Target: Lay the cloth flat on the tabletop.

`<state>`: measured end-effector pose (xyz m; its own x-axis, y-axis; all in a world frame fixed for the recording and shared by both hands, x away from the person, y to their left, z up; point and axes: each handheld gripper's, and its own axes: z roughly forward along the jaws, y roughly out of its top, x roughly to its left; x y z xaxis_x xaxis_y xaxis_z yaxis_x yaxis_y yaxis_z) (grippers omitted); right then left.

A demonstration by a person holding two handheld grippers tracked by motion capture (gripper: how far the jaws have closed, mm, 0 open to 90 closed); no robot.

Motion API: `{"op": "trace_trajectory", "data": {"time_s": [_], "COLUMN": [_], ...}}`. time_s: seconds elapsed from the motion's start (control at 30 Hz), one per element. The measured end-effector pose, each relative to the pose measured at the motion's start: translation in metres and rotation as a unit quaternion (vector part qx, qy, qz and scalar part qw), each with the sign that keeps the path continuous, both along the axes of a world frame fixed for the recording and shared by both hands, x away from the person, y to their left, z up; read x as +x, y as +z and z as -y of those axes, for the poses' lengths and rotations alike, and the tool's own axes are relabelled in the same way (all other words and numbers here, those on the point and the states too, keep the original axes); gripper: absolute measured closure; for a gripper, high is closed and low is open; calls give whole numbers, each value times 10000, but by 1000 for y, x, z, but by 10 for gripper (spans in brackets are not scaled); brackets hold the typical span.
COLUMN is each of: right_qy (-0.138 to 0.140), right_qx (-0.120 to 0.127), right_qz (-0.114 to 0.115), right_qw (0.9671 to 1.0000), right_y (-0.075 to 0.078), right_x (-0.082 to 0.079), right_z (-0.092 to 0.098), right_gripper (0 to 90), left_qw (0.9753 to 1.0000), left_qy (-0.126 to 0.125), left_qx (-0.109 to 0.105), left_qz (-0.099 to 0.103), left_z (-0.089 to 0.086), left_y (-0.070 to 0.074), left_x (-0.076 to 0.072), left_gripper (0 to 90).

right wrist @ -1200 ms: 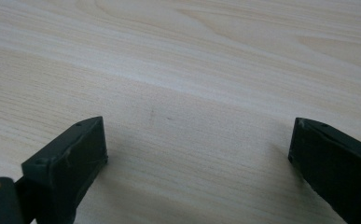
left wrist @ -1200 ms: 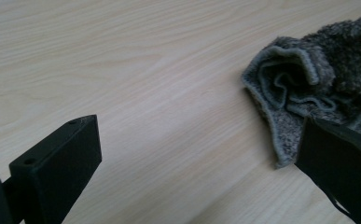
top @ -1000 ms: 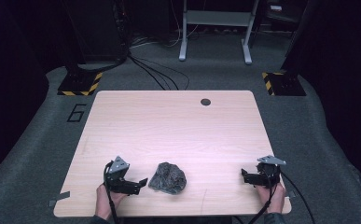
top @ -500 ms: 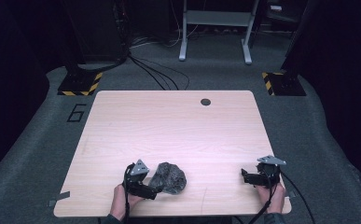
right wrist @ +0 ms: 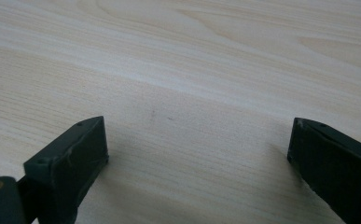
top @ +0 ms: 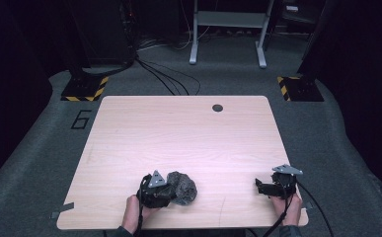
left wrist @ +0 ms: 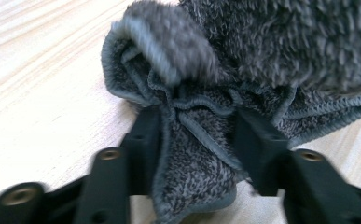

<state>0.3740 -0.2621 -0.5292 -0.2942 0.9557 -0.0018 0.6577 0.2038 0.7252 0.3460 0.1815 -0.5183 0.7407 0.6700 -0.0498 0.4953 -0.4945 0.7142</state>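
**Left claw closing in on the grey cloth at the near edge**

We are looking at a crumpled dark grey cloth (top: 181, 186) lying on the wooden tabletop (top: 178, 133), close to the near edge and a little left of its middle. The left gripper (top: 166, 190) is pressing in against the cloth's left side, touching it. In the left gripper view the cloth (left wrist: 243, 70) is bunching up between the two black jaws, which are standing partly apart with a hemmed fold of the fabric (a fleecy, towel-like weave) sitting in the gap; both jaws are meeting the fabric, yet we cannot tell whether they are actually clamping it or merely standing around it. The bulk of the cloth is rising just beyond the jaw tips.

The right gripper (top: 261, 186) is resting near the near right corner of the tabletop, well apart from the cloth. In the right gripper view its jaws are standing wide apart over bare wood (right wrist: 192, 84), holding nothing.

A small dark round hole (top: 217, 107) is sitting near the far edge.
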Motion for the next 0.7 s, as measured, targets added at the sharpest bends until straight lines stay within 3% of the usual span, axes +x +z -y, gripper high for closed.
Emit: {"op": "trace_trajectory", "data": {"time_s": [0.03,0.07,0.2,0.47,0.57,0.7], "right_qy": [4,4,1,0,-2,-3], "right_qx": [-2,-1,2,3,5,6], "right_qz": [-4,-4,-3,-5,-6,-9], "right_qw": [10000,10000,10000,10000,10000,10000], "right_y": [0,0,0,0,0,0], "right_x": [0,0,0,0,0,0], "right_z": [0,0,0,0,0,0], "right_gripper": [45,45,46,45,46,45], "left_qw": [10000,10000,9999,9989,9979,9969], "left_qy": [-6,7,26,205,274,321], "left_qx": [4,-32,-113,-351,-526,-603], "left_qz": [-9,6,56,247,275,403], "left_z": [0,1,-1,-3,-2,1], "left_y": [0,-1,0,10,20,29], "left_x": [0,0,0,6,13,25], "left_gripper": [610,701,808,836,838,840]}}
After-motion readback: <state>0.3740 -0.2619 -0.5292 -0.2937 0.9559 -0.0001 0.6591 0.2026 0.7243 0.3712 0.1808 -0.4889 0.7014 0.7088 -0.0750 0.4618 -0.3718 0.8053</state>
